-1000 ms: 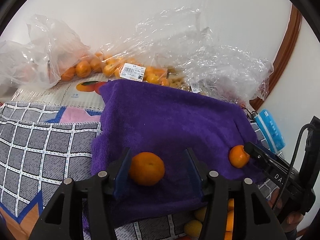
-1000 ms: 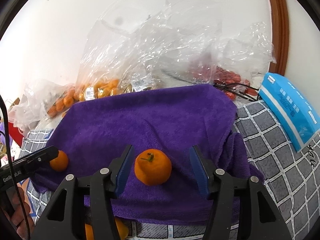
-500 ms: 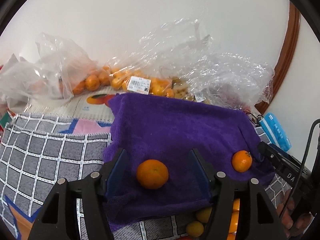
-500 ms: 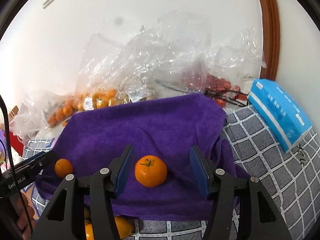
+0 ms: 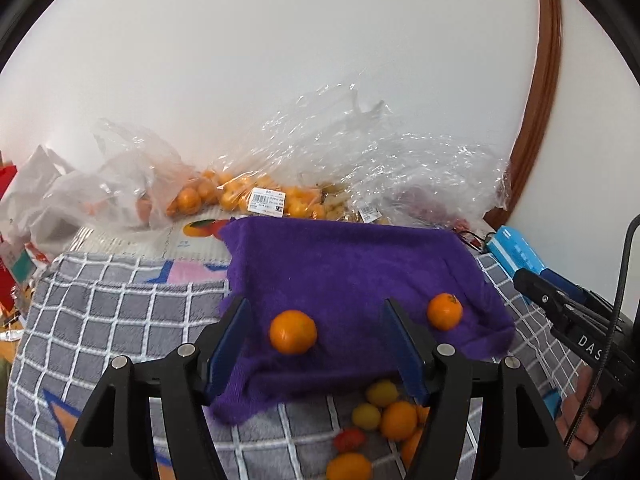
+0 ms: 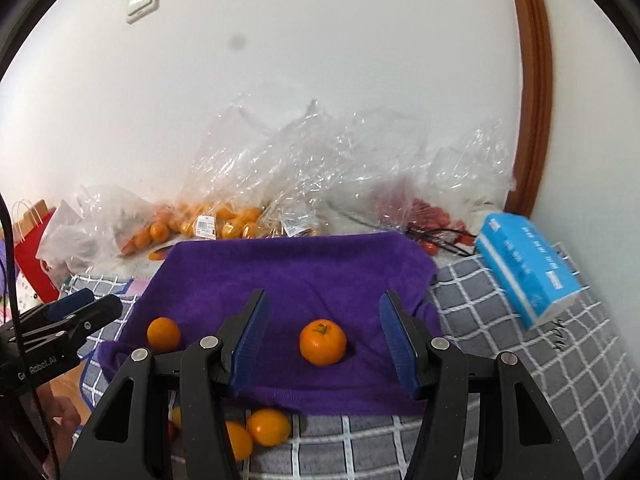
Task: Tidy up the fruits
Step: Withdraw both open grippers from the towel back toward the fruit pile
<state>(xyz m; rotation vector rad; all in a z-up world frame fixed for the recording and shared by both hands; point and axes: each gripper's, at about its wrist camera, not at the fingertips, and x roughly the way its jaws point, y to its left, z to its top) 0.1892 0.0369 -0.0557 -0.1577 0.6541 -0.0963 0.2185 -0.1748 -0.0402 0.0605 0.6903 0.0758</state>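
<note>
A grey quilted blanket with a white grid pattern (image 5: 120,320) covers the surface, likely as soft padding so round fruit does not roll off or bruise. On it lies a purple rectangular terry towel (image 5: 352,272), spread flat as what looks like the sorting area. Behind the towel, against the white wall, crumpled clear plastic bags of small orange fruit (image 5: 240,196) lean in a heap, probably the supply. A blue rectangular tissue pack (image 6: 528,268) sits off to the right of the towel, clear of the work.

In front of the towel's near edge a loose pile of orange and yellow small fruits (image 5: 384,416) waits on the blanket, seemingly unsorted stock.

Two round orange mandarins rest on the towel, well apart, in a row near its front edge, which suggests deliberate spacing. The left mandarin (image 5: 293,332) lies between the fingers of the left tool (image 5: 316,344), whose jaws are spread and touch nothing. The right mandarin with a green stem (image 6: 322,342) lies likewise between the spread fingers of the right tool (image 6: 324,344), also untouched. Both tools hang above the fruit, so each piece appears placed and released.
</note>
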